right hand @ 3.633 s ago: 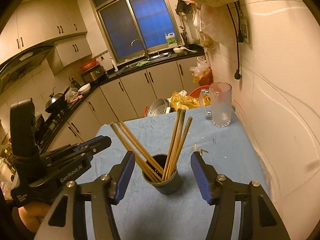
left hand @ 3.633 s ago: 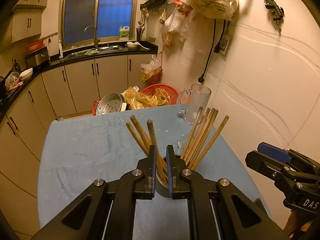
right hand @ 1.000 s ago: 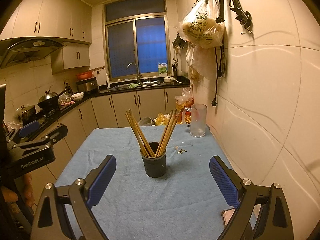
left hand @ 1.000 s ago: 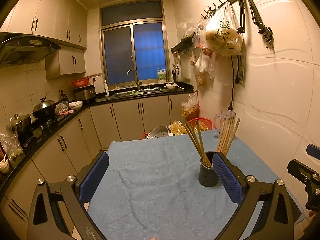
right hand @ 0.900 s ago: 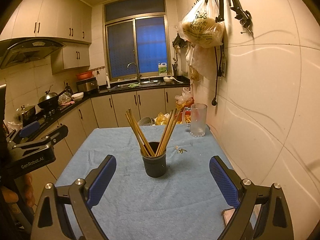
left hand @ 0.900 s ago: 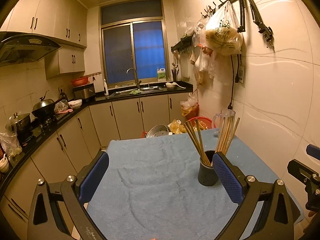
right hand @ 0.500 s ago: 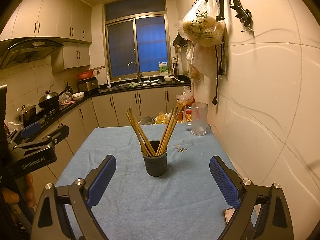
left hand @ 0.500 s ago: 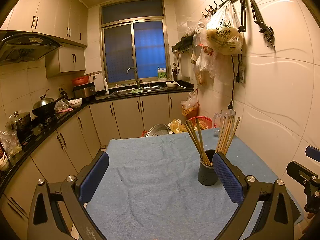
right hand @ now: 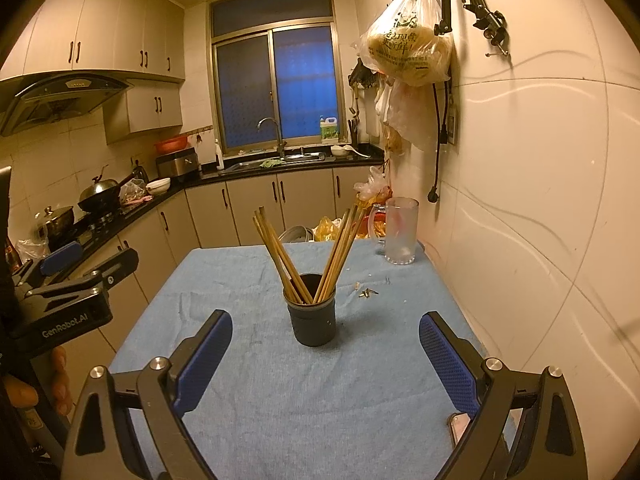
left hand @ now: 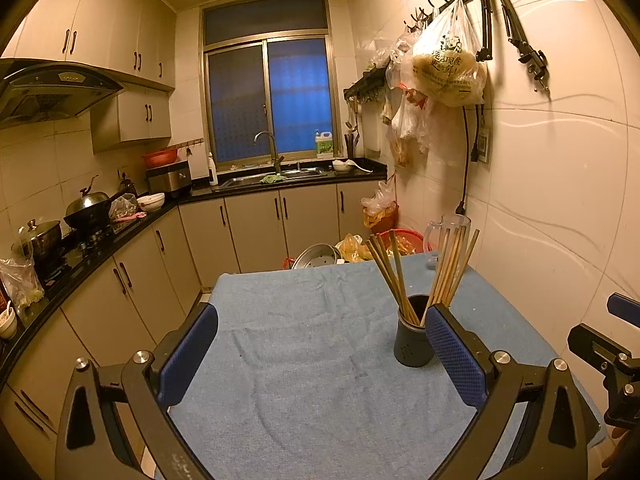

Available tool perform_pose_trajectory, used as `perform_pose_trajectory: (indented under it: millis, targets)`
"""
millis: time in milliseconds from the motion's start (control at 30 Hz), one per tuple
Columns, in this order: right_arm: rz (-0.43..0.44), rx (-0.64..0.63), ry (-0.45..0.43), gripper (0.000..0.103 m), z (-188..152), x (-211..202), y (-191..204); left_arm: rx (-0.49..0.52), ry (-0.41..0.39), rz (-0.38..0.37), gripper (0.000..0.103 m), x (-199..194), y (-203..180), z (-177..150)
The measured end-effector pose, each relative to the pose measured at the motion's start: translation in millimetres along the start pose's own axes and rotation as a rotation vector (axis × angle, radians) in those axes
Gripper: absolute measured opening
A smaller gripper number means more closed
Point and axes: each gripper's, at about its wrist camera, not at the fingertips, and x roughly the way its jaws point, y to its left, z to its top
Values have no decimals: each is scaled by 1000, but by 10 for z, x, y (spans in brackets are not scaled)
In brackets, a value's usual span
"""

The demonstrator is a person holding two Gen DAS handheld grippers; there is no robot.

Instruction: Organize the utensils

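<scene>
A dark round holder [right hand: 313, 314] stands upright on the blue cloth of the table [right hand: 280, 392], with several wooden chopsticks [right hand: 308, 252] fanned out in two bunches. In the left wrist view the holder [left hand: 412, 340] sits just behind my right fingertip. My left gripper [left hand: 320, 356] is wide open and empty, pulled back over the near table edge. My right gripper [right hand: 326, 360] is wide open and empty, back from the holder. Each gripper shows at the side of the other's view.
A glass mug [right hand: 398, 232] stands at the far right corner by the wall. Small scraps [right hand: 366, 292] lie on the cloth right of the holder. A phone [right hand: 460, 426] lies near the right front edge. Kitchen counters and bags lie beyond.
Since 3.6 s ago my left gripper opened and both grippers drew back from the holder. Over the last second both stay almost still.
</scene>
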Motion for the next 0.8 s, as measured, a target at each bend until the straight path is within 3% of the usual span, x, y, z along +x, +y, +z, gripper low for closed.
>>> perform_pose_trajectory:
  millis: [800]
  targets:
    - [27, -3, 19, 96, -3, 67, -37, -2, 18, -4, 103, 18, -42, -8]
